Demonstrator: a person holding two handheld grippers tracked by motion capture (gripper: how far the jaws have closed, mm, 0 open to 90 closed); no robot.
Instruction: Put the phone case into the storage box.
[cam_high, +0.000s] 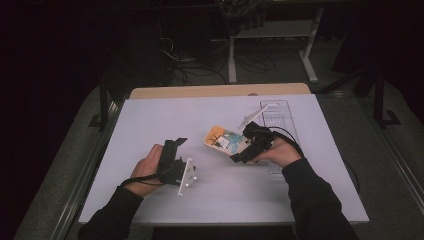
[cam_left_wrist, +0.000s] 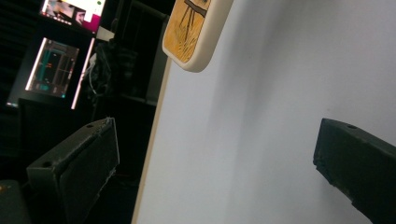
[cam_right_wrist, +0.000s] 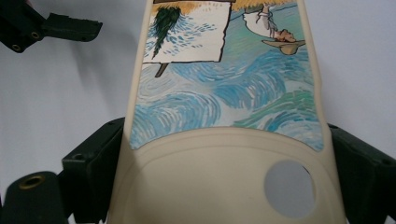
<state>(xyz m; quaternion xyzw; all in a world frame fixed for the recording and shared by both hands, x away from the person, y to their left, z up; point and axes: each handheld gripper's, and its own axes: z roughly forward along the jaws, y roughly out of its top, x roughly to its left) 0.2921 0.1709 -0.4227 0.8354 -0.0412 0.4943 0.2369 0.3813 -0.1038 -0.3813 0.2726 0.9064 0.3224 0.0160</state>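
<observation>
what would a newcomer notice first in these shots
The painted phone case, cream-edged with blue swirls, clamped by its sides in the right gripper right of the white table's middle. The left gripper hangs open and empty nearer the left, and a clear tray lies behind.

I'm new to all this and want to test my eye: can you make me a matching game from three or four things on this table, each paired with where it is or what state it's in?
Things:
1. phone case
2. left gripper
3. right gripper
4. clear rack

States or places:
A. jaws open, holding nothing
B. lying at the table's far right
C. painted with blue swirls, cream rim
D. jaws closed on the case's sides

Pairs: 1-C, 2-A, 3-D, 4-B
</observation>
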